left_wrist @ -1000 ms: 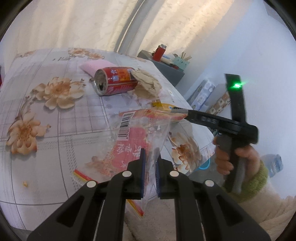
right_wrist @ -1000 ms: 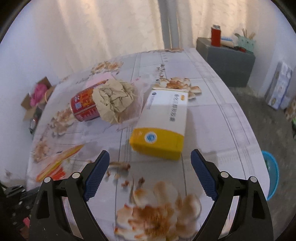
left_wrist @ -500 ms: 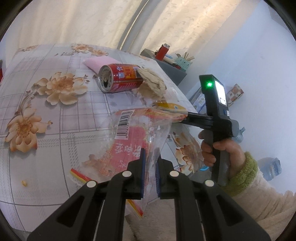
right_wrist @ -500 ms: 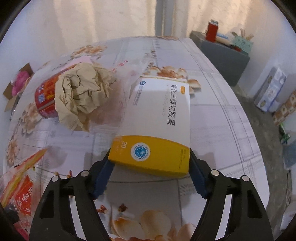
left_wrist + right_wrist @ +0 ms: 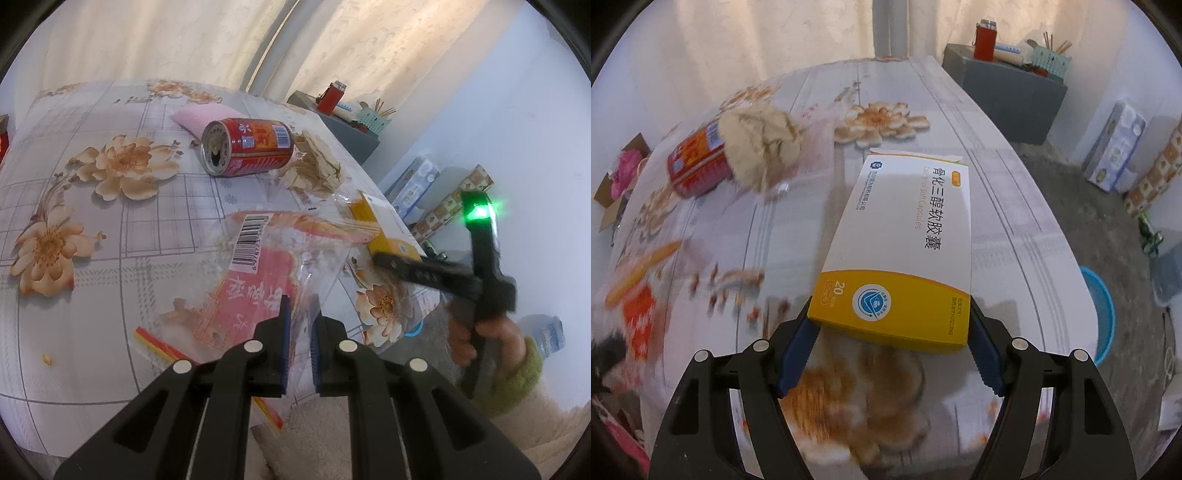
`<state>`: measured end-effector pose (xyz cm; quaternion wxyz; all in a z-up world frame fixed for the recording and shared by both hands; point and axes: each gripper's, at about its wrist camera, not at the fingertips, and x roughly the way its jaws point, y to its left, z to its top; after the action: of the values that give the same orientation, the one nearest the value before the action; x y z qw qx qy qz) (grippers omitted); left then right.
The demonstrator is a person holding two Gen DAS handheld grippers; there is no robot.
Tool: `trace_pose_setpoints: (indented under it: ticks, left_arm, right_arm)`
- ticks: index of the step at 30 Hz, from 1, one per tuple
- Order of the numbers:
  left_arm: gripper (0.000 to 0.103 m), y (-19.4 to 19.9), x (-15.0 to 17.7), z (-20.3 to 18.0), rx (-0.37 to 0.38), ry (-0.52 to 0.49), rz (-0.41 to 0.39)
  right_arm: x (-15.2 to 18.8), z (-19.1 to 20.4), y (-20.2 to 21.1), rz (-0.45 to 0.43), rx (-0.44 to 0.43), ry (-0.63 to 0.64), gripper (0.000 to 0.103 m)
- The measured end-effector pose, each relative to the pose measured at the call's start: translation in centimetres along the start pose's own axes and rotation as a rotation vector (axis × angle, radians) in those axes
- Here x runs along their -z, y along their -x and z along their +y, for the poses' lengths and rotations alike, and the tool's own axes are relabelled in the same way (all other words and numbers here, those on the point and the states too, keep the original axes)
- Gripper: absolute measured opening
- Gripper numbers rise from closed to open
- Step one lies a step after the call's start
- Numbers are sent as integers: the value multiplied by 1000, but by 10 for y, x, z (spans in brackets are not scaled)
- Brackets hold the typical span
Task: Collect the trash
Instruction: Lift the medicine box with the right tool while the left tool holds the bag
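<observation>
My left gripper (image 5: pixel 298 299) is shut on the edge of a clear plastic bag with red print (image 5: pixel 258 266), which hangs over the near table edge. A white and yellow medicine box (image 5: pixel 908 229) sits between the blue pads of my right gripper (image 5: pixel 891 310), which press on both sides of its yellow end; the box tilts up off the tablecloth. In the left wrist view the box (image 5: pixel 373 218) shows behind the bag. A red can (image 5: pixel 247 151) lies on its side next to a crumpled brown paper (image 5: pixel 314 166).
The floral table (image 5: pixel 1015 229) also holds a pink pack (image 5: pixel 199 116) behind the can. A blue basin (image 5: pixel 1100 314) stands on the floor to the right of the table. A grey cabinet (image 5: pixel 1008 96) with small items stands at the back.
My right gripper came down over the medicine box and closed on its yellow end; the box now tilts up from the table. The left gripper kept still with the bag.
</observation>
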<state>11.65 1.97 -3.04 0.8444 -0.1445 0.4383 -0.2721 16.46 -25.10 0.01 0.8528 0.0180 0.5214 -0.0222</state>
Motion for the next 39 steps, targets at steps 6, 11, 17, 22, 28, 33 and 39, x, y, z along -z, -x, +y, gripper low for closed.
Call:
trace_pose_setpoints:
  ticks: [6, 11, 17, 22, 28, 33, 39]
  left_arm:
    - [9, 0, 0, 0, -5, 4, 2]
    - [9, 2, 0, 1, -6, 13, 0]
    - [9, 3, 0, 1, -4, 19, -3]
    - [9, 5, 0, 2, 2, 25, -5]
    - [9, 5, 0, 3, 9, 32, -9]
    - [9, 5, 0, 3, 9, 31, -10]
    - [9, 7, 1, 2, 5, 32, -15]
  right_arm:
    - [21, -5, 14, 37, -55, -1, 75]
    - [15, -12, 21, 25, -87, -36, 83]
    - [-5, -9, 14, 9, -92, -45, 86]
    - [-17, -3, -2, 22, -53, -26, 86]
    - [-18, -1, -17, 37, 8, -6, 84]
    - [-14, -3, -17, 42, 26, -12, 67]
    - [-10, -6, -9, 24, 23, -27, 67]
